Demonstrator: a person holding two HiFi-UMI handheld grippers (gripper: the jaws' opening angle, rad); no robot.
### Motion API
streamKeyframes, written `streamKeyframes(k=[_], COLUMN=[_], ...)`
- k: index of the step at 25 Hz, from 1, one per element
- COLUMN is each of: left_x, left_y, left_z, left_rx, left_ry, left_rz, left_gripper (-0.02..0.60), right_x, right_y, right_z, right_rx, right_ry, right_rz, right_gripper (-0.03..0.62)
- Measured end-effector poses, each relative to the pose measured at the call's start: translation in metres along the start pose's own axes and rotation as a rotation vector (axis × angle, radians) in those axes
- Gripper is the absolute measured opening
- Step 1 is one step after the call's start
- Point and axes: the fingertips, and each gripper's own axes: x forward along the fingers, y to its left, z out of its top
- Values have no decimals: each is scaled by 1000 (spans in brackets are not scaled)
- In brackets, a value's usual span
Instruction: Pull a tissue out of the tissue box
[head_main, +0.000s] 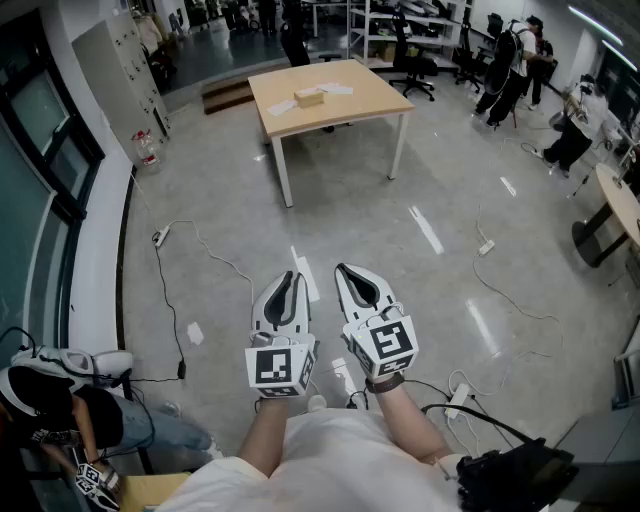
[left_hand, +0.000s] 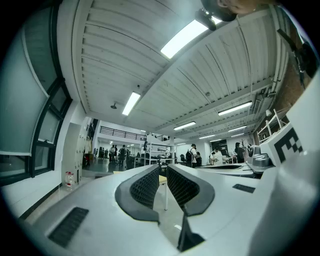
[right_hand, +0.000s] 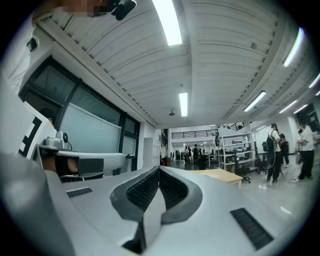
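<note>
Both grippers are held side by side and about level, pointing forward over bare floor (head_main: 350, 210). The left gripper's (head_main: 290, 276) jaws stand a narrow gap apart, with nothing between them; through the gap a strip of the far worktop shows. The right gripper's (head_main: 345, 268) jaws are pressed together at the tips and hold nothing.

The tissue box (head_main: 308, 97) sits on the worktop (head_main: 370, 95) well ahead of both sets of jaws, far beyond either one's tips, with open floor between. White sheets lie just beside the box, on either side of it. In the right gripper view the worktop (right_hand: 220, 174) shows ahead and to the right of the closed jaws.

Cables (head_main: 175, 300) trail across the floor to the left of the left jaws. People (head_main: 515, 60) stand far ahead and to the right, past the worktop.
</note>
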Motion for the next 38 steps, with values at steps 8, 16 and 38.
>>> streamKeyframes(k=[8, 16, 38], left_x=[-2, -9, 150], left_y=[34, 75, 64], left_z=[-10, -19, -63], left_rx=[-17, -103, -92], left_ry=[23, 21, 72], left_rz=[-16, -21, -52], left_gripper=[52, 52, 51], right_x=[19, 35, 134], right_y=[4, 38, -78], right_z=[-12, -13, -33], right_rx=[36, 17, 19], right_ry=[27, 36, 16], right_rz=[-78, -77, -11], right_gripper=[5, 5, 5])
